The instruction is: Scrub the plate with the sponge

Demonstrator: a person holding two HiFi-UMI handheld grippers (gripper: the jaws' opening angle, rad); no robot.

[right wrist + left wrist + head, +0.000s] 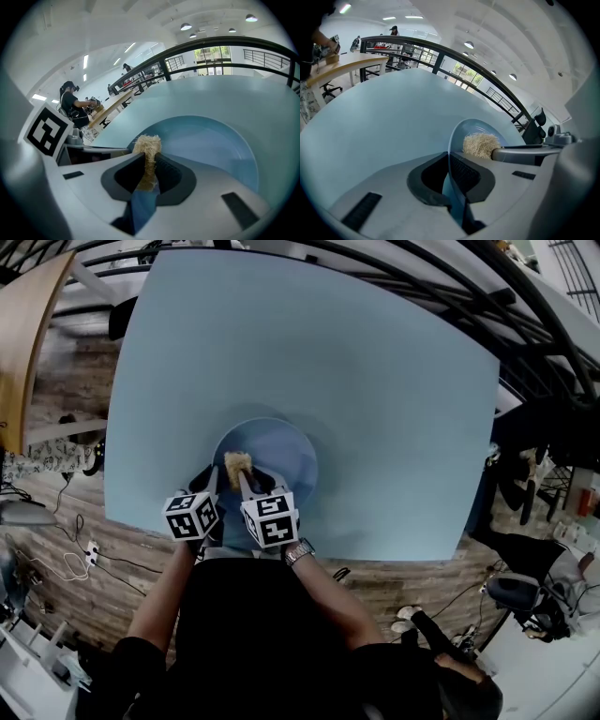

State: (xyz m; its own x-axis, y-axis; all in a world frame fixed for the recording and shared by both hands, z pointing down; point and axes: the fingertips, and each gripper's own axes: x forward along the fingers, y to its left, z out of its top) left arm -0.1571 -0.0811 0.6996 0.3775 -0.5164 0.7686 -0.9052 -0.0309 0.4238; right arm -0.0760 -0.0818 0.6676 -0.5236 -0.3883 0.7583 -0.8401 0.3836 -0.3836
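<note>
The left claw [451,169] is closed tight on the near rim of the blue plate [281,451], which lies on the tabletop [328,362] close to its front edge. The right claw [149,171] is clamped on the straw-coloured sponge [147,143], held over the plate's near-left part. Scrubbing looks barely begun, with most of the plate's face left to cover.

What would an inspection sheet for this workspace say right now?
Surface: pale blue table, only the plate on it.
Job's things: blue plate near the front edge; straw-coloured sponge over it.
Clutter: nothing seen.
Grippers: left claw shut on the plate's rim; right claw shut on the sponge.
Cables: white cables on the floor at left.
Surroundings: black railing, wooden desk, a person working far off.
</note>
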